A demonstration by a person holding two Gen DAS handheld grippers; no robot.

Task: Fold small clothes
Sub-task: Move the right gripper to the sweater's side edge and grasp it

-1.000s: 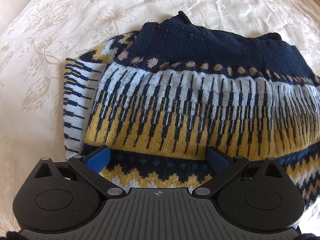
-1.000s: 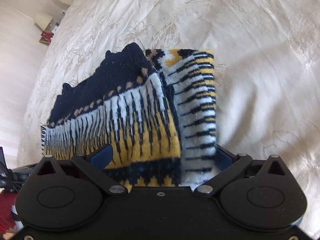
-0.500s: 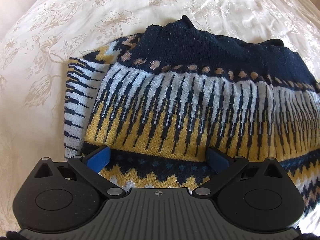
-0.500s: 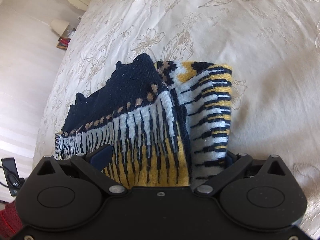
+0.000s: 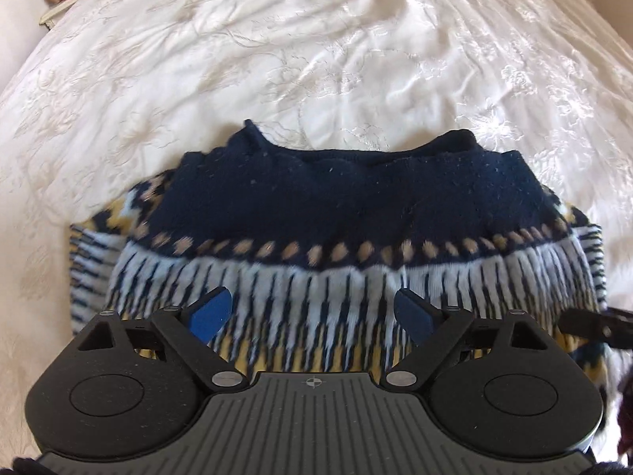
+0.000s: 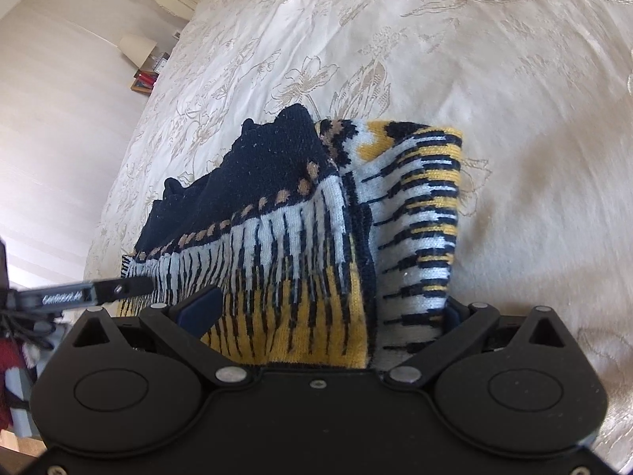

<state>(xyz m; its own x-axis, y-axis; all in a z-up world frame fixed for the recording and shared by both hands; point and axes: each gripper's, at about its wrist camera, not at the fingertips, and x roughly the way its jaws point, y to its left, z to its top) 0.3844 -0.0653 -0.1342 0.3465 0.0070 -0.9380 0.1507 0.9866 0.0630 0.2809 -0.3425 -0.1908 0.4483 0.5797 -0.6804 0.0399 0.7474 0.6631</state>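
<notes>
Two claws over jumper [image 5: 336, 245], folded, mid-frame on bed [image 5: 316, 59]. Left claw [image 5: 312, 312] released, jaws just narrowing, nothing pinched. Right claw [image 6: 328, 316] straddles jumper's near edge, grip unclear; likely squaring fold.

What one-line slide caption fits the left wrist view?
Open left gripper above a folded patterned sweater on a white embroidered bedspread.
</notes>
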